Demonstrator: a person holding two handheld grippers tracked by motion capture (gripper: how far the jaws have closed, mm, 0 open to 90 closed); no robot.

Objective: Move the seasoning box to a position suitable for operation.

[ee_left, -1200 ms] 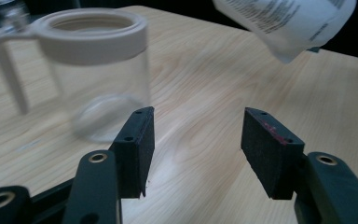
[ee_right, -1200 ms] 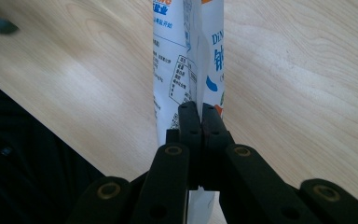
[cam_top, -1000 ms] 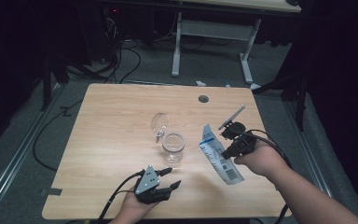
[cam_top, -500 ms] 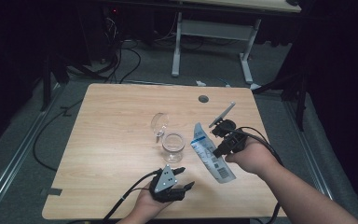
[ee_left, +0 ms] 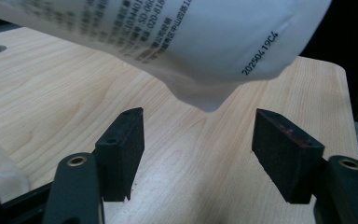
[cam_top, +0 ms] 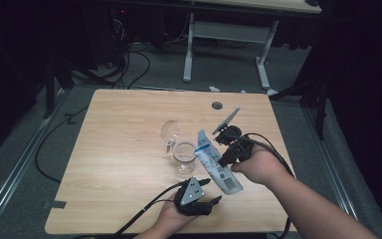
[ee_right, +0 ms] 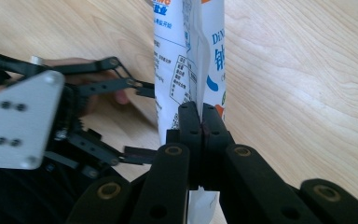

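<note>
Wooden bench (cam_top: 124,149) carrying two glasses (cam_top: 184,158). Right gripper (ee_right: 200,116) clamps one white pouch (cam_top: 218,164); left gripper (ee_left: 198,140), jaws just opening, gapes empty beneath it

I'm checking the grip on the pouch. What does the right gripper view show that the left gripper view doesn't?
Right gripper view alone: the right gripper pinching the white pouch on its seam, with the left gripper open beside it. Left gripper view alone: the pouch's bottom corner hanging above the gap between open jaws, and a printed date code. Both share the pouch and the wooden table.
</note>
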